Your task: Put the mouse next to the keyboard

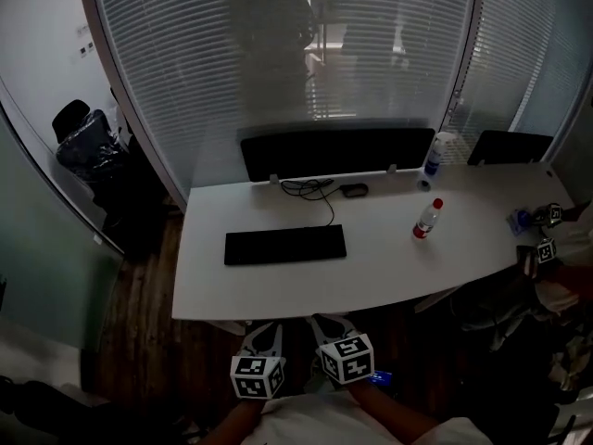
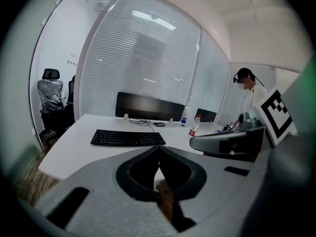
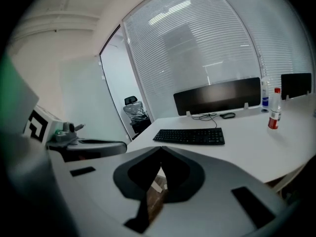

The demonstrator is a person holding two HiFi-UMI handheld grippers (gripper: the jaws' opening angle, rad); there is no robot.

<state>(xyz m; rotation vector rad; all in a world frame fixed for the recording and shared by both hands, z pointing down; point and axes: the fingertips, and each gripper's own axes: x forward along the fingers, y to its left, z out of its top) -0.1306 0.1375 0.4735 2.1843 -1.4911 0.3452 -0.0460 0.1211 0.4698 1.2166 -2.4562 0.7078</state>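
Both grippers hang short of the desk's near edge, and both are empty. The left gripper (image 1: 263,327) and the right gripper (image 1: 330,323) each have their jaws pressed together on nothing. The gripper views show this plainly, while the dim head view leaves the tips hard to read. The arms (image 1: 398,417) behind them are cut off by the bottom edge. On the white desk (image 1: 389,276) the black keyboard (image 1: 285,245) lies crosswise. The mouse (image 1: 354,190) sits well behind it, near the foot of the monitor (image 1: 338,153). Its long axis runs along the monitor's edge, with the tangled cable (image 1: 310,189) off its left end; finer detail is too small to tell. A red-capped bottle (image 1: 427,219) stands right of the keyboard. Only the left gripper view shows a person (image 2: 248,90) at the desk's far right.
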